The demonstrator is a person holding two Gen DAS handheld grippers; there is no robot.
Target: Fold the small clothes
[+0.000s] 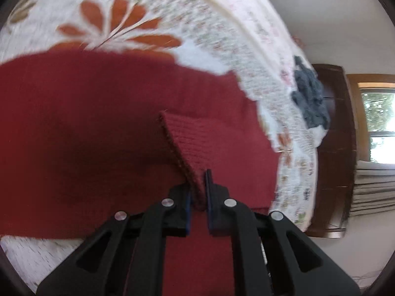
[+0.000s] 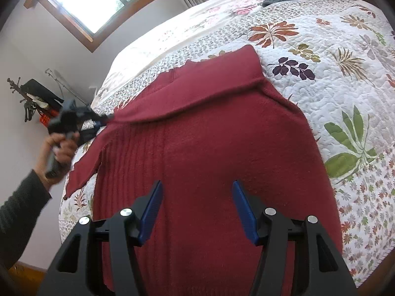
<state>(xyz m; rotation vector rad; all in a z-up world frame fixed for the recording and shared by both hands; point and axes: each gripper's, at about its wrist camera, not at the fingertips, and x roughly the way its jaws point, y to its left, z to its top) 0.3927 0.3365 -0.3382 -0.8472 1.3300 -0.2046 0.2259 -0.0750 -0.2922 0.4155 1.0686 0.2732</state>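
Red knit sweater (image 2: 202, 133) lies spread on quilted bed (image 2: 333, 79), directly under and ahead of right gripper (image 2: 197, 209) — jaws wide apart, holding nothing. Left gripper (image 1: 198, 192) jaws pinched on ribbed cuff (image 1: 187, 145), sleeve lifted. Judgement: soft, limp, stretchy knit, sags between holds — best taken at hem, cuff, shoulder seam.

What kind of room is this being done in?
Most likely a bedroom: a bed under a floral quilt, a wood-framed window with curtains, and a red sweater spread out for folding.
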